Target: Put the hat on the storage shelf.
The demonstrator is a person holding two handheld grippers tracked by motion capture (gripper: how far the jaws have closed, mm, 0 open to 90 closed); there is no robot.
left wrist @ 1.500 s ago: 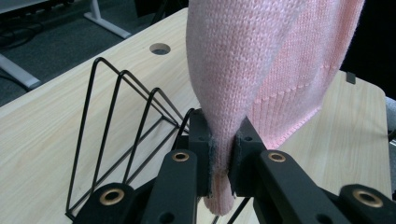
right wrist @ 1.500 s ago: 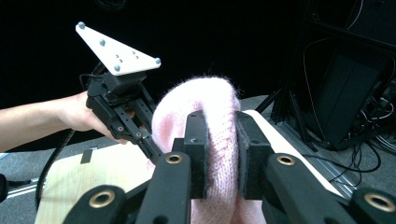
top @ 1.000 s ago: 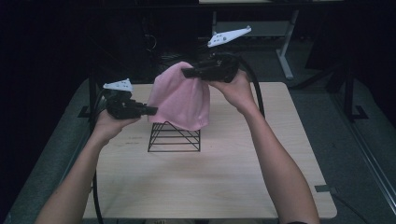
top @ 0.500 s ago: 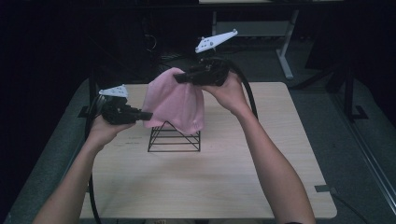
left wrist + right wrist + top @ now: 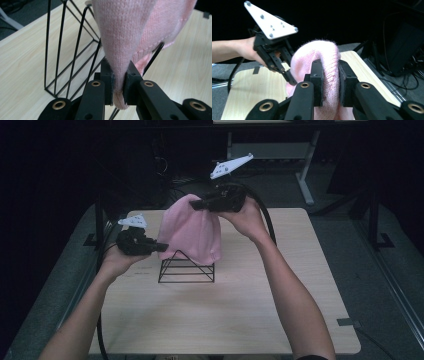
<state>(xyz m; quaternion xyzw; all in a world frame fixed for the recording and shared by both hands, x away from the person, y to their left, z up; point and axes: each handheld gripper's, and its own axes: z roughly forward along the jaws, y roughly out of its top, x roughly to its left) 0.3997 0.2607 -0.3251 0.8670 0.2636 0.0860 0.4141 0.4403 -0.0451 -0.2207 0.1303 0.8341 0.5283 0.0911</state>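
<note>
Table: a pale wooden table top (image 5: 225,320) lies in front of the person, and both bare forearms reach over it from the near edge.

Left gripper: the black two-jaw left gripper (image 5: 159,248) is at the left side of the table, held low, just above the table top. Its jaws are nearly closed. They pinch the lower edge of the soft pink knitted hat (image 5: 192,232). In the left gripper view the pink knit (image 5: 125,37) is squeezed flat between the two pads (image 5: 108,82), and a little end of it sticks out below them.

Wire stand: a black wire stand shaped like a pyramid (image 5: 186,268) sits on the table in the middle. It is just right of the left gripper. The hat hangs over its top.

Hat: the pink hat is in the middle of the table, above the wire stand, stretched between the two grippers. Its rim hangs down on the right side of the stand.

Right gripper: the black right gripper (image 5: 194,205) is farther off and higher up. Its jaws are also nearly closed, and they pinch the top of the hat. In the right gripper view a thick fold of pink knit (image 5: 329,75) fills the gap between the pads.

Writing: no words or labels can be read anywhere.
</note>
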